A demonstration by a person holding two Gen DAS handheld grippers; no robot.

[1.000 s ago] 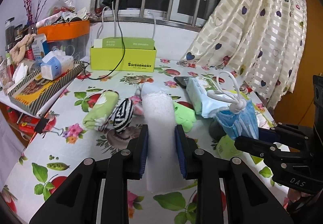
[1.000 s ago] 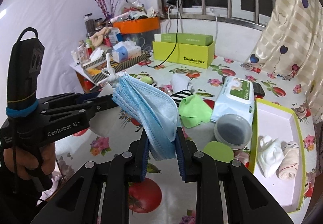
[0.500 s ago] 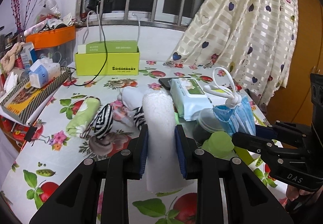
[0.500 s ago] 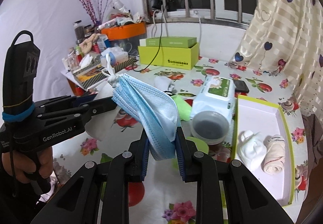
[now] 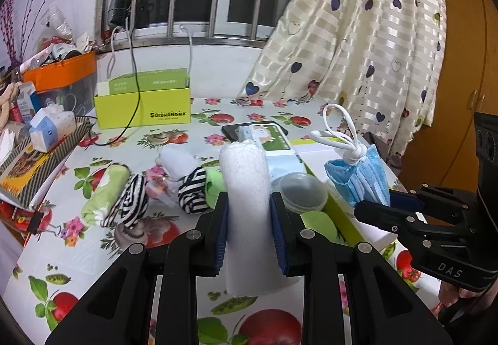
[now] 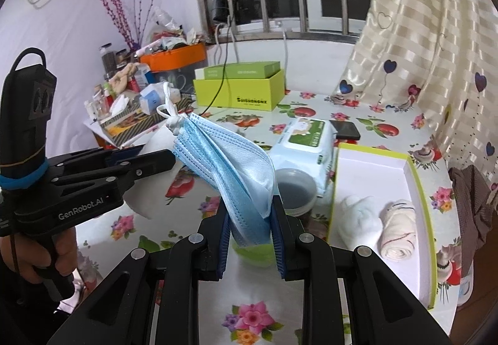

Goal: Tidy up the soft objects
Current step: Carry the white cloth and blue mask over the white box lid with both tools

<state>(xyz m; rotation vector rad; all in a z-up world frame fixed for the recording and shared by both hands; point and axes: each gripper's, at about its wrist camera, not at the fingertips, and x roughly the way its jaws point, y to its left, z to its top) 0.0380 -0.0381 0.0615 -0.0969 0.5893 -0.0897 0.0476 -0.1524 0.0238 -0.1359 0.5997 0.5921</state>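
Note:
My left gripper (image 5: 249, 211) is shut on a rolled white towel (image 5: 247, 189) held above the flowered table. My right gripper (image 6: 250, 214) is shut on a folded stack of blue face masks (image 6: 230, 170) tied by white ear loops; the same masks (image 5: 358, 177) show at the right of the left wrist view. A green-rimmed white tray (image 6: 417, 189) lies to the right and holds a white roll (image 6: 361, 217) and a cream roll (image 6: 398, 229). On the table lie a green roll (image 5: 105, 192), striped socks (image 5: 133, 205) and a white roll (image 5: 179, 161).
A wet-wipes pack (image 6: 305, 142), a round plastic tub (image 6: 294, 189) and a green lid (image 5: 317, 223) crowd the table's middle. A phone (image 6: 345, 130) lies behind. A lime box (image 5: 143, 108) with a cable stands at the back; a cluttered shelf (image 5: 37, 139) borders the left, a curtain (image 5: 373, 49) the right.
Both grippers have shifted to the right over the table, keeping their loads. The tray has come closer in the right wrist view; the socks and green roll have slid left in the left wrist view.

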